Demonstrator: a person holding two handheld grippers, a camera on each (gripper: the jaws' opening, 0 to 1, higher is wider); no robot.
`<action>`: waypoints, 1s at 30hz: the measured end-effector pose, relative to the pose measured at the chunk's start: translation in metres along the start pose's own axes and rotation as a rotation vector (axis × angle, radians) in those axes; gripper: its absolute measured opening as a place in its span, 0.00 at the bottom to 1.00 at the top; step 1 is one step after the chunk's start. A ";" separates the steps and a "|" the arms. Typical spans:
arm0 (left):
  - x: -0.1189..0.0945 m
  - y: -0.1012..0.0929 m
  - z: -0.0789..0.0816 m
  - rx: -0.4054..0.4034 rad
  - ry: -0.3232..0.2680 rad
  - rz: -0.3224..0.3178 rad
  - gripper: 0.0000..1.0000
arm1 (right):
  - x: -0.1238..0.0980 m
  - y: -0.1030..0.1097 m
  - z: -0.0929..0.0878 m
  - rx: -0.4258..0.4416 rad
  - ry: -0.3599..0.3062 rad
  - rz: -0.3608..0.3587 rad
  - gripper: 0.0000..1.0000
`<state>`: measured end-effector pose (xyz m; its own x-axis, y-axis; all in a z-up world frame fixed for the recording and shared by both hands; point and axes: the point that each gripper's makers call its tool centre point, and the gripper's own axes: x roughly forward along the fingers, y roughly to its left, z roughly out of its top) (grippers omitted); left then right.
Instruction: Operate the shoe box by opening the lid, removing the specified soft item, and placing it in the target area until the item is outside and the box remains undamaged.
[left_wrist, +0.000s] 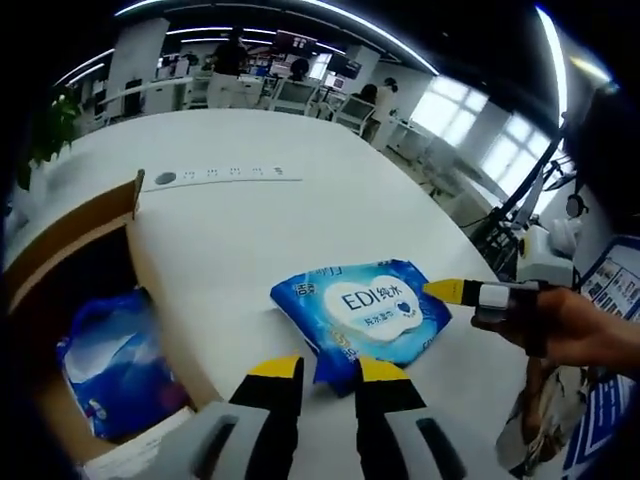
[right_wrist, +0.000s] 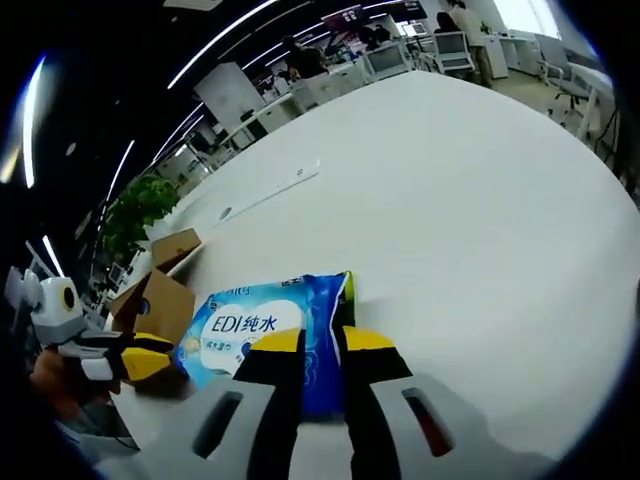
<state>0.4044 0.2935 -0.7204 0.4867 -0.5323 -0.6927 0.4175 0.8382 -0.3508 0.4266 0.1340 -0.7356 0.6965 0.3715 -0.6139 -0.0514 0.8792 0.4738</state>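
Observation:
A blue wipes pack (left_wrist: 365, 310) with a white "EDI" label lies on the white table (left_wrist: 270, 220), to the right of the open cardboard shoe box (left_wrist: 70, 250). My left gripper (left_wrist: 328, 370) has its jaws close together over the pack's near corner. The right gripper (left_wrist: 445, 291), held by a hand, meets the pack's right edge. In the right gripper view the pack (right_wrist: 250, 335) runs in between my right gripper's (right_wrist: 320, 342) narrow jaws, and the left gripper (right_wrist: 150, 357) touches its far side by the box (right_wrist: 165, 290). Another blue pack (left_wrist: 120, 360) lies inside the box.
A long white power strip (left_wrist: 225, 175) lies further along the table (right_wrist: 480, 230). A green plant (right_wrist: 140, 210) stands past the table's end. Office desks and chairs fill the background. A person's hand (left_wrist: 580, 330) holds the right gripper.

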 end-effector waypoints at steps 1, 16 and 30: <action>-0.002 -0.001 0.000 0.004 -0.002 -0.001 0.21 | -0.003 0.001 0.000 -0.003 -0.001 -0.002 0.13; -0.033 0.001 -0.001 0.033 -0.060 -0.041 0.21 | -0.022 0.012 -0.009 -0.028 -0.008 -0.029 0.12; -0.070 -0.003 0.004 0.047 -0.158 -0.155 0.21 | -0.017 0.051 -0.009 -0.037 -0.026 -0.011 0.12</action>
<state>0.3725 0.3277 -0.6684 0.5266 -0.6692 -0.5243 0.5299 0.7406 -0.4132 0.4057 0.1756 -0.7065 0.7157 0.3540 -0.6021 -0.0696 0.8939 0.4428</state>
